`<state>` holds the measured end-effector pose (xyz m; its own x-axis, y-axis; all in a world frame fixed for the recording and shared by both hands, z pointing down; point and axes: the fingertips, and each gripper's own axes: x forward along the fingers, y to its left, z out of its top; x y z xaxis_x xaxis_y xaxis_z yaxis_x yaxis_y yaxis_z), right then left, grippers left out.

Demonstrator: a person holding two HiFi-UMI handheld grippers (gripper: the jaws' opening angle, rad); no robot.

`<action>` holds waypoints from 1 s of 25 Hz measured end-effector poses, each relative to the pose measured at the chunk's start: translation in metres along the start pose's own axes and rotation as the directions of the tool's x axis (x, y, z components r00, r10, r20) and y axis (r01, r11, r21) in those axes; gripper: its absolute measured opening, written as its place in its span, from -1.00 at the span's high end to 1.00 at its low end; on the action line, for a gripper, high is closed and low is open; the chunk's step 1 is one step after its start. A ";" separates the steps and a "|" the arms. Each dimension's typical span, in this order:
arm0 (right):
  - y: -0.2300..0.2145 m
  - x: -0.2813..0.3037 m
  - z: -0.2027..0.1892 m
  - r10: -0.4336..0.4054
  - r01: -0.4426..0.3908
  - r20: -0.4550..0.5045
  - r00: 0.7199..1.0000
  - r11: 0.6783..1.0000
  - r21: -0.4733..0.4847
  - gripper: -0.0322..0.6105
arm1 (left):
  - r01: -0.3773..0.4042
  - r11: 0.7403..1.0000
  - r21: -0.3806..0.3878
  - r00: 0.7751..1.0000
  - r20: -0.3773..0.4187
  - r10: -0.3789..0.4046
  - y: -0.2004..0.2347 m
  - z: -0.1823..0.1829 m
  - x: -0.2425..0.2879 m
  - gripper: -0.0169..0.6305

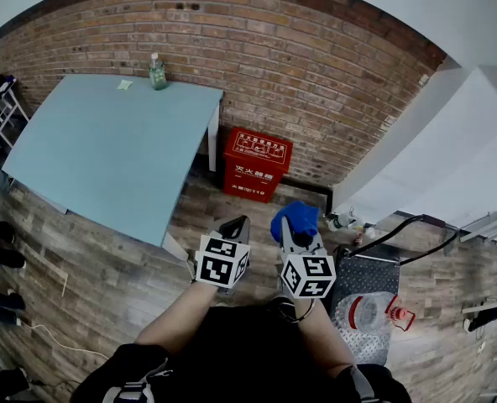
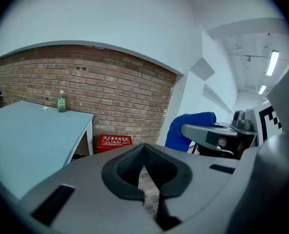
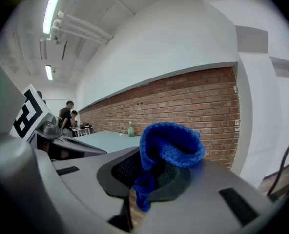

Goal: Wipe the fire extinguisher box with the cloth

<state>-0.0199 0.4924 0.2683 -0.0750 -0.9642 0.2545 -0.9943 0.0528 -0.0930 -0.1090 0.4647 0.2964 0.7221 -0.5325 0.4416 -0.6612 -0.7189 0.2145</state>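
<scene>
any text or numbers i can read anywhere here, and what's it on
"灭火器箱", as best it reads: white characters on the front of the red fire extinguisher box.
"119": ends the smaller line below; the rest is too small.
Yellow print on its lid: too small.
Bottle label: too small.
Cubes on the left gripper and right gripper: square markers, no words.
Blue cloth: none.
</scene>
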 end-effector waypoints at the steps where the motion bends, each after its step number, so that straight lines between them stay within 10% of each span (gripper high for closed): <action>1: -0.001 0.001 0.000 0.001 -0.001 -0.001 1.000 1.000 -0.001 0.74 | 0.003 1.000 0.001 1.000 -0.002 -0.003 0.000 0.001 0.002 0.96; 25: -0.156 0.168 0.070 0.056 -0.061 0.071 0.996 0.996 0.061 0.74 | -0.114 0.992 0.048 0.993 -0.024 0.116 0.040 0.102 0.170 0.96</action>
<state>0.1282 0.3045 0.2581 -0.1251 -0.9757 0.1799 -0.9814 0.0951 -0.1665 0.0081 0.2997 0.2913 0.6357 -0.6010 0.4845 -0.7289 -0.6740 0.1202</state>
